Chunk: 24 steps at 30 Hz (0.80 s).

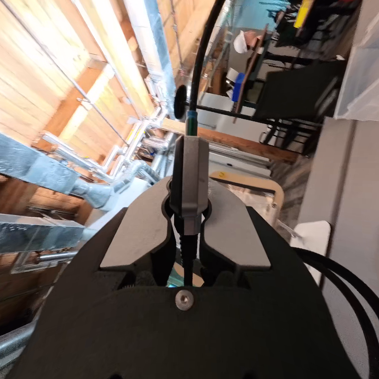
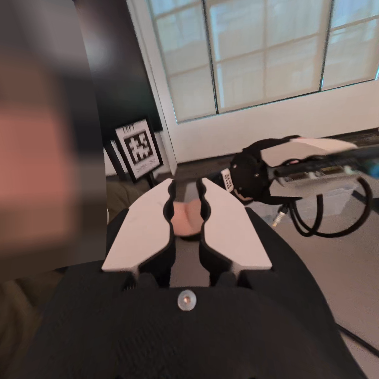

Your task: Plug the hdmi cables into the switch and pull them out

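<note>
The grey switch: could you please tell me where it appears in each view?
Left wrist view: the switch stands centre frame, clamped between the left gripper's fingers, a black cable leaving its far end.
Right wrist view: too blurred to pick out; it would lie at the far-off left gripper, right of centre.
Shared landmark: the left gripper.

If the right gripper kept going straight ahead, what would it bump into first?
Probably the person's hand showing through the open right gripper. The left gripper sits off to the side. Depth is hard to judge.
</note>
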Available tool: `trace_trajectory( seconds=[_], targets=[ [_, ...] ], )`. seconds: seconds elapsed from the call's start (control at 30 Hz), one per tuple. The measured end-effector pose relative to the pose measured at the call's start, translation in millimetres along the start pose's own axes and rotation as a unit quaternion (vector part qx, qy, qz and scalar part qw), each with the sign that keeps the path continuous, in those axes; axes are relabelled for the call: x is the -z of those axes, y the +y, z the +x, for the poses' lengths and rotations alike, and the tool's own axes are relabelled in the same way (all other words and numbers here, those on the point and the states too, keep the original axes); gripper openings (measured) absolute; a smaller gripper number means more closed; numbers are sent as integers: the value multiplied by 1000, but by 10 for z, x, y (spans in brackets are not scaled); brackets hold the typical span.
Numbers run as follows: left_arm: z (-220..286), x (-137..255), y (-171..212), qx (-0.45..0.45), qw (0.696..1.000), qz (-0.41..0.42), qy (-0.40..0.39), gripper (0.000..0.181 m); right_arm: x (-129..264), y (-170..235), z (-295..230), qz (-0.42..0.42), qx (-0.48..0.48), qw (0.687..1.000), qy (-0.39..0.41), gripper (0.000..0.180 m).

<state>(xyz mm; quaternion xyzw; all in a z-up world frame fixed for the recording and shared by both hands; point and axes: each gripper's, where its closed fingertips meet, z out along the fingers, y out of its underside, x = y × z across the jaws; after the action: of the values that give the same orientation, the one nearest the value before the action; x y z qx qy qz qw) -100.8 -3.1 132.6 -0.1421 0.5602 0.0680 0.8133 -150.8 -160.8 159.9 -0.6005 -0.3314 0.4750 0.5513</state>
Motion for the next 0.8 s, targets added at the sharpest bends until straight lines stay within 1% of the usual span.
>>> trace_trajectory(
  seconds=[0.03, 0.1, 0.17, 0.23, 0.3, 0.33, 0.37, 0.4, 0.43, 0.47, 0.5, 0.57, 0.6, 0.67, 0.73, 0.8],
  targets=[
    [139, -39, 109, -8, 999, -21, 30, 22, 18, 99, 41, -30, 37, 999, 13, 21],
    [397, -101, 389, -37, 992, -91, 78, 22, 143, 307, 376, -94, 127, 983, 97, 22],
    [601, -129, 618, -70, 981, -147, 102, 22, 356, 403, 803, -105, 176, 962, 182, 22],
    [798, -141, 791, -85, 971, -182, 126, 22, 589, 549, 1254, -101, 153, 950, 253, 21],
    [1001, -137, 943, -90, 961, -212, 155, 23, 726, 812, 1600, -97, 92, 948, 290, 21],
    [1112, -123, 1022, -95, 954, -226, 175, 23, 748, 954, 1704, -93, 62, 949, 296, 21],
    [1213, -105, 1101, -103, 946, -241, 192, 22, 720, 1106, 1728, -100, 44, 953, 282, 21],
    [1293, -92, 1164, -113, 940, -250, 201, 22, 644, 1266, 1652, -125, 41, 961, 244, 16],
    [1372, -80, 1215, -123, 936, -254, 211, 22, 556, 1469, 1483, -178, 52, 965, 187, 13],
    [1447, -67, 1255, -125, 932, -259, 222, 22, 521, 1718, 1287, -252, 82, 956, 127, 15],
    [1511, -56, 1282, -121, 929, -262, 230, 22, 552, 1943, 1188, -315, 119, 936, 103, 16],
    [1602, -39, 1324, -113, 926, -266, 242, 22, 659, 2323, 1154, -394, 164, 899, 95, 24],
    [1631, -31, 1350, -112, 924, -271, 245, 22, 734, 2495, 1188, -432, 158, 882, 103, 29],
    [1704, 1, 1413, -110, 916, -286, 260, 22, 898, 2778, 1238, -501, 116, 850, 116, 37],
    [1796, 55, 1499, -110, 902, -311, 279, 23, 998, 2881, 1279, -523, 107, 835, 128, 45],
    [1862, 91, 1562, -113, 895, -324, 287, 23, 1056, 2883, 1275, -526, 103, 833, 136, 45]
  ],
)
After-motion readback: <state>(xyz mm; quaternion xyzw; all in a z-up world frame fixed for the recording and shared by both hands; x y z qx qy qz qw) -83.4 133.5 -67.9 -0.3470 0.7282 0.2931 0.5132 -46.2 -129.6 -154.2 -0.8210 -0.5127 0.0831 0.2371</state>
